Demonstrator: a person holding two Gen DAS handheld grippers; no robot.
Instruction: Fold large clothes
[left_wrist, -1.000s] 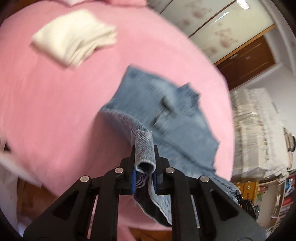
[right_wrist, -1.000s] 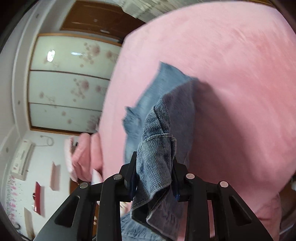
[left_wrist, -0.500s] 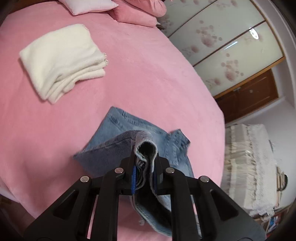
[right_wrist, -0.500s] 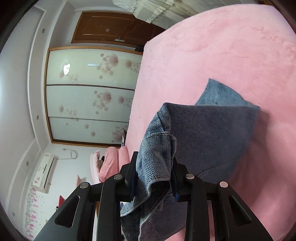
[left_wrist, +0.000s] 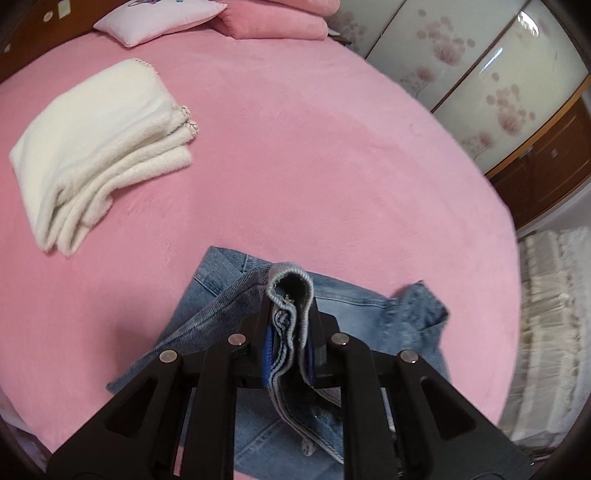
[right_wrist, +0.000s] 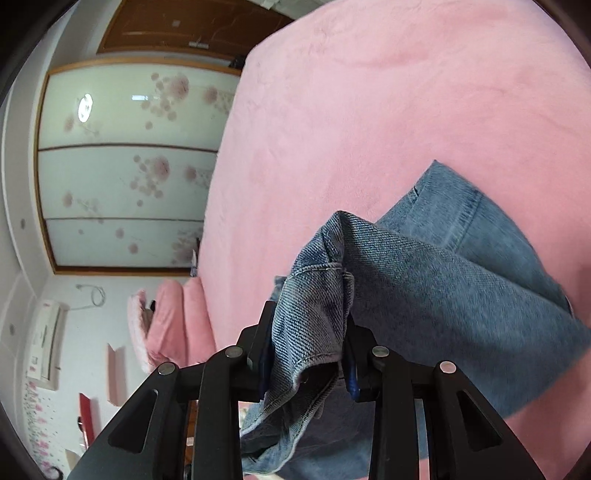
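A pair of blue jeans (left_wrist: 354, 310) lies partly folded on the pink bed (left_wrist: 295, 147) near its front edge. My left gripper (left_wrist: 290, 325) is shut on a bunched hem of the jeans, held just above the layer on the bed. My right gripper (right_wrist: 306, 332) is shut on another bunched edge of the jeans (right_wrist: 443, 266), and the cloth stretches from it to the right over the bed (right_wrist: 369, 110). The lower part of the jeans hangs below both grippers, out of sight.
A folded white blanket (left_wrist: 96, 147) lies at the left of the bed. Pink pillows (left_wrist: 266, 18) sit at the head. A sliding wardrobe with flower print (right_wrist: 122, 166) stands beside the bed. A covered piece of furniture (left_wrist: 546, 332) is at the right.
Both grippers have carried the held edges of the jeans forward over the lower layer and lower toward the bed. The jeans now lie closer and flatter.
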